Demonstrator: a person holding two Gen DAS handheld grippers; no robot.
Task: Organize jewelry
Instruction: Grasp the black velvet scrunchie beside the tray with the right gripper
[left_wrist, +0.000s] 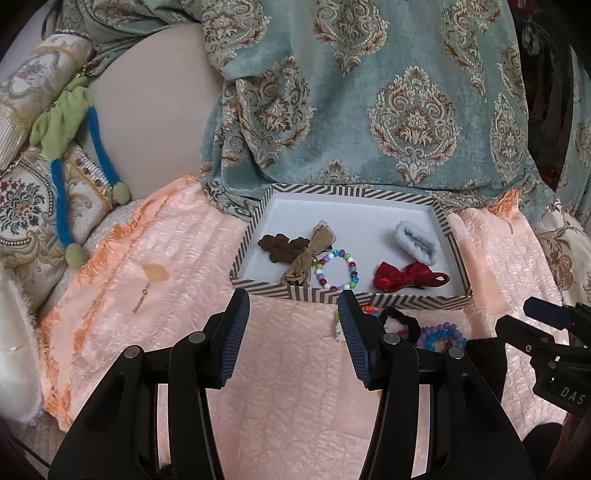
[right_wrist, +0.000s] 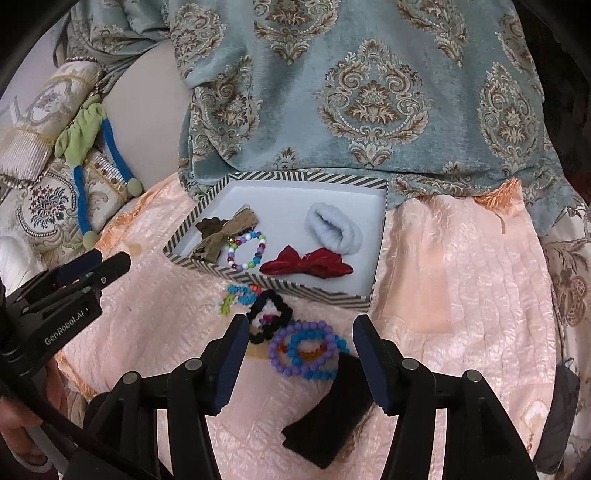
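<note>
A striped box (left_wrist: 354, 299) (right_wrist: 280, 285) on the pink cloth holds a brown bow (left_wrist: 310, 254), a dark brown clip (left_wrist: 277, 245), a multicoloured bead bracelet (left_wrist: 337, 270) (right_wrist: 246, 250), a red bow (left_wrist: 406, 277) (right_wrist: 306, 262) and a white scrunchie (left_wrist: 417, 242) (right_wrist: 334, 227). In front of the box lie a black scrunchie (right_wrist: 267, 314), purple and blue bead bracelets (right_wrist: 308, 349) and a small colourful bead piece (right_wrist: 240, 293). My left gripper (left_wrist: 293, 317) is open and empty before the box. My right gripper (right_wrist: 299, 341) is open, its fingers either side of the purple and blue bracelets.
A black folded item (right_wrist: 328, 417) lies on the pink cloth (left_wrist: 155, 280) below the bracelets. A teal patterned fabric (left_wrist: 369, 92) rises behind the box. Cushions and a green-and-blue plush toy (left_wrist: 70, 147) lie at the left.
</note>
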